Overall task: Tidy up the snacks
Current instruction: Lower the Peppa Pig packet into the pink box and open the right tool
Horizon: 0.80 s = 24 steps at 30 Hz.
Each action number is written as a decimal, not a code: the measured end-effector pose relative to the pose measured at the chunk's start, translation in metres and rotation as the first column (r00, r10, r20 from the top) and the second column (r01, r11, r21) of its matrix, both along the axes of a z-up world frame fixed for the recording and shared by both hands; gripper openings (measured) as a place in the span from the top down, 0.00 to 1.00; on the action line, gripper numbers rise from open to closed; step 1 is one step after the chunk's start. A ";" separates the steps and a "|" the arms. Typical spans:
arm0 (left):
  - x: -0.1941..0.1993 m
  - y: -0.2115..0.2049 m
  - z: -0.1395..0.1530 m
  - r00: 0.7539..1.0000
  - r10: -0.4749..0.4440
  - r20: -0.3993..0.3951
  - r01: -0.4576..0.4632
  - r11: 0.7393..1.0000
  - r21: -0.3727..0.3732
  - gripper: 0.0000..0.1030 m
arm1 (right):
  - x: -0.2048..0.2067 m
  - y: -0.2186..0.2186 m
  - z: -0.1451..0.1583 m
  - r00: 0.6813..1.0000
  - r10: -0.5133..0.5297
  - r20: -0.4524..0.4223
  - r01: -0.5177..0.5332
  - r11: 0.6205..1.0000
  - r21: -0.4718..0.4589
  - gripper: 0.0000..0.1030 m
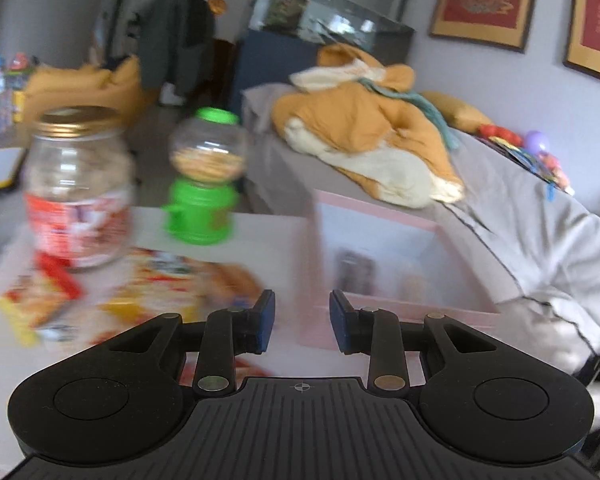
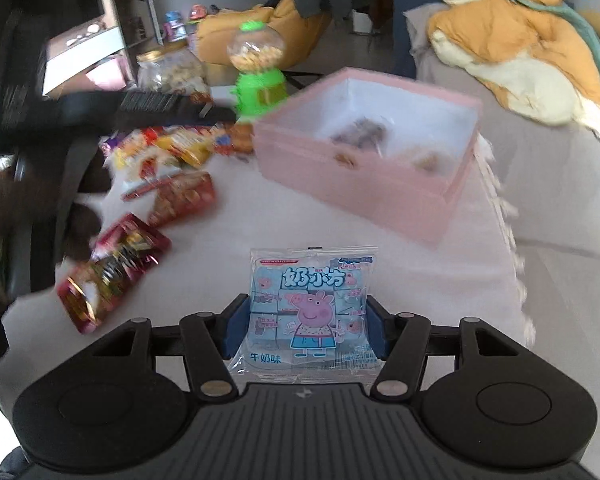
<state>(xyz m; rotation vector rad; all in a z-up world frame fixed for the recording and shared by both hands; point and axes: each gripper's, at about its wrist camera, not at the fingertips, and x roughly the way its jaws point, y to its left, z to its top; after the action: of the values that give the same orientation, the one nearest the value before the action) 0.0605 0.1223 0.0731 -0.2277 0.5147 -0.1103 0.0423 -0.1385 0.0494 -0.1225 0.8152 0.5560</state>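
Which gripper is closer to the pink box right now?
Left. The left gripper hovers open right at the pink box's near wall. The right gripper, shut on a Peppa Pig snack packet, sits farther back across the table.

A grey sofa (image 1: pixel 520 216) stood against a pale wall (image 1: pixel 480 80) with framed red pictures (image 1: pixel 484 0); an aquarium (image 1: pixel 324 12) stood behind.
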 end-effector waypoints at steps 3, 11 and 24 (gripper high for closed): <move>-0.009 0.034 -0.006 0.998 0.063 0.013 -0.063 0.998 -0.020 0.67 | 0.015 0.009 0.032 0.999 0.011 0.048 -0.011 1.000 0.002 0.43; -0.022 0.111 -0.030 0.976 0.220 -0.002 -0.218 0.965 -0.149 0.67 | 0.130 0.051 0.058 0.978 -0.130 0.162 0.139 0.989 -0.045 0.35; -0.049 0.177 -0.048 0.879 0.477 -0.025 -0.465 0.843 -0.272 0.67 | 0.150 0.231 0.024 0.985 0.054 0.162 -0.025 0.984 -0.176 0.32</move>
<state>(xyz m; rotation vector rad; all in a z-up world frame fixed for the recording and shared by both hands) 0.0111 0.2996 0.0247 -0.6143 0.3851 0.2998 0.1919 0.0924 0.0734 -0.3417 0.6980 0.5045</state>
